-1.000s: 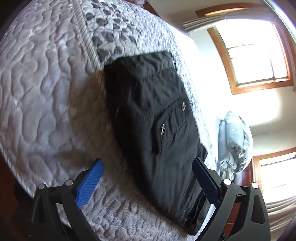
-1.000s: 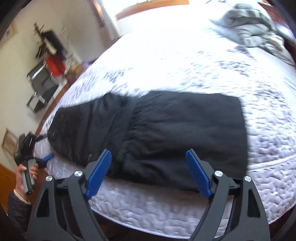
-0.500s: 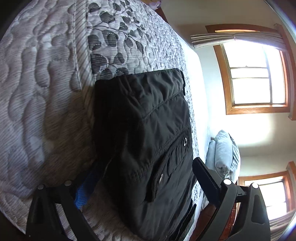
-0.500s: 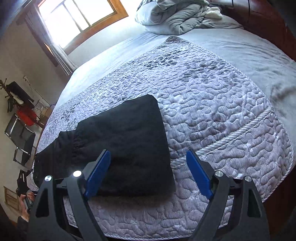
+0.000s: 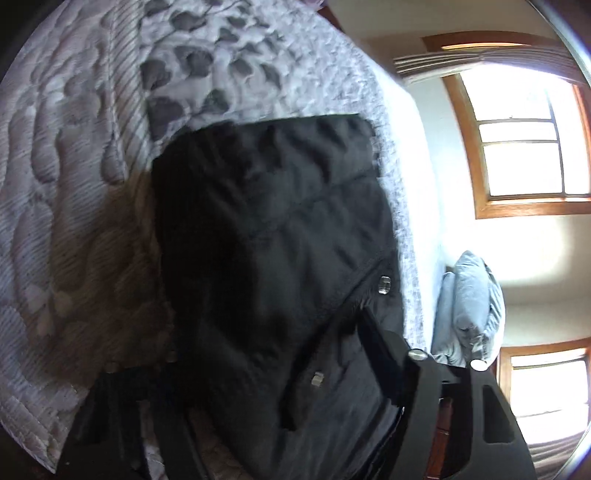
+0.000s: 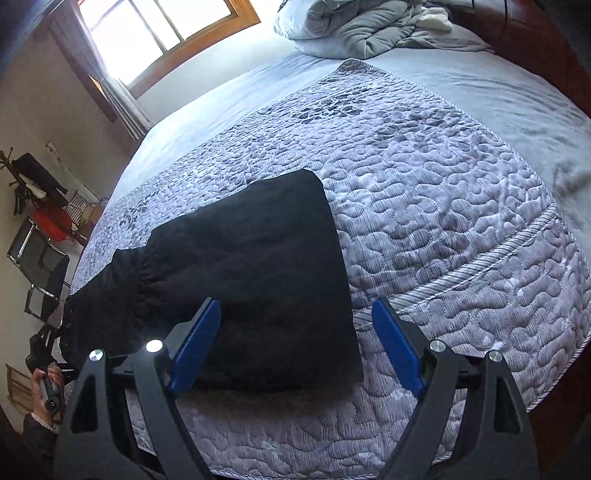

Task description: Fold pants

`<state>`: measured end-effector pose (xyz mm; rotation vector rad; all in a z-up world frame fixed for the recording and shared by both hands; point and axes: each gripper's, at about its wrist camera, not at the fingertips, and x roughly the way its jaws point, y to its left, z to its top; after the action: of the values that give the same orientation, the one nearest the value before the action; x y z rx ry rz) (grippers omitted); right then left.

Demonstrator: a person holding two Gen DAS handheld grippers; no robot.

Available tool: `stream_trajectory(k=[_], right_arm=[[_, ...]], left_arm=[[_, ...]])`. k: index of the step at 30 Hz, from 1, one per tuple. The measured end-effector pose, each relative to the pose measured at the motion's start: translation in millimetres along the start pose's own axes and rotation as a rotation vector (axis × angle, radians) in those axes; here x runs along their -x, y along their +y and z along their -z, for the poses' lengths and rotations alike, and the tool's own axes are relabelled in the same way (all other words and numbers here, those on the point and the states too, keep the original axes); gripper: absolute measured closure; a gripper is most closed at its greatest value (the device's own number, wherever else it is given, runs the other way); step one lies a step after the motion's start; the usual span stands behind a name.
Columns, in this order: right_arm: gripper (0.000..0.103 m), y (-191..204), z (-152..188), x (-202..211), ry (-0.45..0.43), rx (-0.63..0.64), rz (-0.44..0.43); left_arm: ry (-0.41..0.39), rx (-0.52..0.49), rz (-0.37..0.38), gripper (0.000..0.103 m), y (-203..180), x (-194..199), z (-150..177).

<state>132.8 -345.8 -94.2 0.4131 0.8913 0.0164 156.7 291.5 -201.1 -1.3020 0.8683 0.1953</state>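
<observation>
Black pants [image 6: 255, 273] lie folded lengthwise on a grey quilted bedspread [image 6: 443, 206], legs toward the right end. My right gripper [image 6: 295, 339] is open above the near corner of the leg end, its jaws astride the hem edge. In the left wrist view the pants [image 5: 273, 266] fill the middle, with a buttoned pocket flap. My left gripper [image 5: 266, 369] is down at the waist end. Its right finger [image 5: 380, 350] lies over the cloth; its left finger is hidden under or behind the fabric, so its state is unclear. The left gripper also shows in the right wrist view [image 6: 46, 347].
A rumpled grey duvet [image 6: 369, 26] lies at the head of the bed. The bed's near edge [image 6: 295, 454] runs below my right gripper. Chairs and a red item [image 6: 48, 221] stand by the wall at left. Windows [image 5: 524, 147] are behind the bed.
My left gripper has moved down onto the waist end, and the cloth now covers its left finger. My right gripper has come closer to the leg hem.
</observation>
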Motion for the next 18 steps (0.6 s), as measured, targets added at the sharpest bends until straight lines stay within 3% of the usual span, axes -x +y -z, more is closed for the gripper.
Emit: stream_trajectory(k=[2, 8, 11, 18], right_arm=[[0.019, 0.6, 0.3, 0.3, -0.002, 0.004, 0.003], [0.019, -3.1, 2.2, 1.6, -0.008, -0.022, 0.000], [0.019, -3.7, 2.6, 4.3, -0.015, -0.022, -0.003], [0.019, -11.3, 3.1, 7.4, -0.023, -0.057, -0.009]], left_arm=[[0.001, 0.013, -0.001, 0.038, -0.4, -2.7, -1.9], [-0.017, -0.051, 0.021, 0.076, -16.7, 4.5, 5.2], [-0.044, -0.096, 0.021, 0.083, -40.3, 5.9, 7.7], [-0.094, -0.218, 0.045, 0.086, -90.5, 14.4, 20.6]])
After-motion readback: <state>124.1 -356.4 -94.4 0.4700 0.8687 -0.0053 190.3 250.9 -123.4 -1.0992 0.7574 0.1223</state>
